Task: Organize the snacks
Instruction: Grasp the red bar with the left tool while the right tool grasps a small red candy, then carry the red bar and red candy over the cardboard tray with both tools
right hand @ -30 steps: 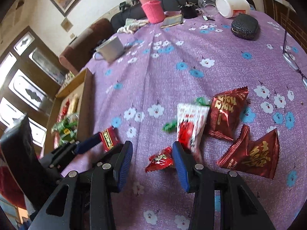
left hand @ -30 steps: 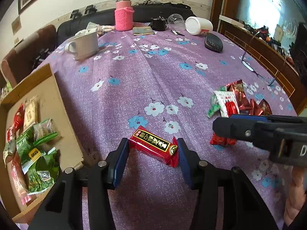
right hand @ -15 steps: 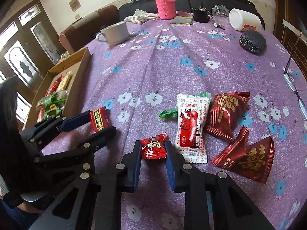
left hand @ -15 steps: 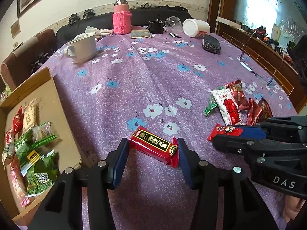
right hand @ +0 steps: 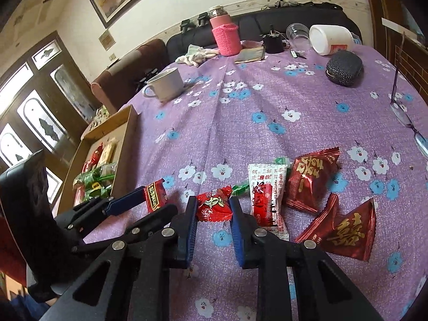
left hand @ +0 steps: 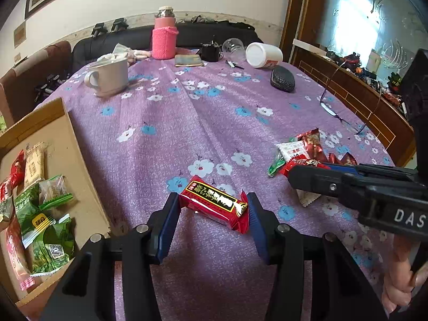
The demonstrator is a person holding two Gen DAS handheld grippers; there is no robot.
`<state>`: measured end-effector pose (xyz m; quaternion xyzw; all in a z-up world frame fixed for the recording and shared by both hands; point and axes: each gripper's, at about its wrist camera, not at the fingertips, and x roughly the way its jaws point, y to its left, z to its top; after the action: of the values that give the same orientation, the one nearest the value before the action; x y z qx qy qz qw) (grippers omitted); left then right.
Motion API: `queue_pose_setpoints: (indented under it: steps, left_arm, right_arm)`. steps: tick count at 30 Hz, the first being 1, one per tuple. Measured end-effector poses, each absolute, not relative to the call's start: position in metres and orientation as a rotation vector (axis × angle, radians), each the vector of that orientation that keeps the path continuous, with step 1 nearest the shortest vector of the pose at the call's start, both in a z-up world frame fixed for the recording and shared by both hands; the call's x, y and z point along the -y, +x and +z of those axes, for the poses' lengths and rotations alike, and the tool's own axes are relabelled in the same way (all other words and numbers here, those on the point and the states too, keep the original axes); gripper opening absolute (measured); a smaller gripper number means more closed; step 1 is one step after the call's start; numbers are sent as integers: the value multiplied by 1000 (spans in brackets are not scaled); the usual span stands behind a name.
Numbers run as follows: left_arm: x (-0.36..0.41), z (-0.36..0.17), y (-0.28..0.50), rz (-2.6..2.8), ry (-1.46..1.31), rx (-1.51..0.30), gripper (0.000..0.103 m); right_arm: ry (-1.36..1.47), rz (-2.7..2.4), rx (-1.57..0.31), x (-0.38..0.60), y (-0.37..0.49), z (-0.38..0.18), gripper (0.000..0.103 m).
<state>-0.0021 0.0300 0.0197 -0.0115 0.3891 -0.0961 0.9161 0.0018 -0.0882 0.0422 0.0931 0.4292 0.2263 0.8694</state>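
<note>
A: Left gripper (left hand: 212, 208) has its jaws clamped on the red-and-black snack bar (left hand: 214, 203), held skewed just over the purple bench (left hand: 171, 123). Right gripper (right hand: 212, 208) has narrow jaws pinching the small red candy packet (right hand: 214, 206).

B: Next move?

A: I'd say carry both to the cardboard box (left hand: 77, 160) at the left edge. Lift clear of the box wall first, let go low over a bare patch, not onto the green packets (left hand: 40, 222). The bar is gripped by its ends, so it may swivel.

B: View differences?

A: Right wrist shows the leftover pile clearly: white-red sachet (right hand: 266, 195), two dark red pouches (right hand: 311, 180). Left wrist shows the box contents close, plus fingers (left hand: 398, 275) on the right handle.
</note>
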Motion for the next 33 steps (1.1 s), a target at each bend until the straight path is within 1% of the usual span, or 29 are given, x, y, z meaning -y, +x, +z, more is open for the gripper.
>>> queue_pose_setpoints:
  steps: [20,28,33]
  left_arm:
    - [-35,26,-4,-194,-54,-781,49]
    - [-43,43,-14,-189,-87,-740,49]
    - [-62,60,-25,-166,-114,-698,49]
  right_arm:
    - [200,478,-889,89,2,43,25]
    - [209,488,-867,90,0,47,25]
    - [212,504,-853,89,-1,49,25]
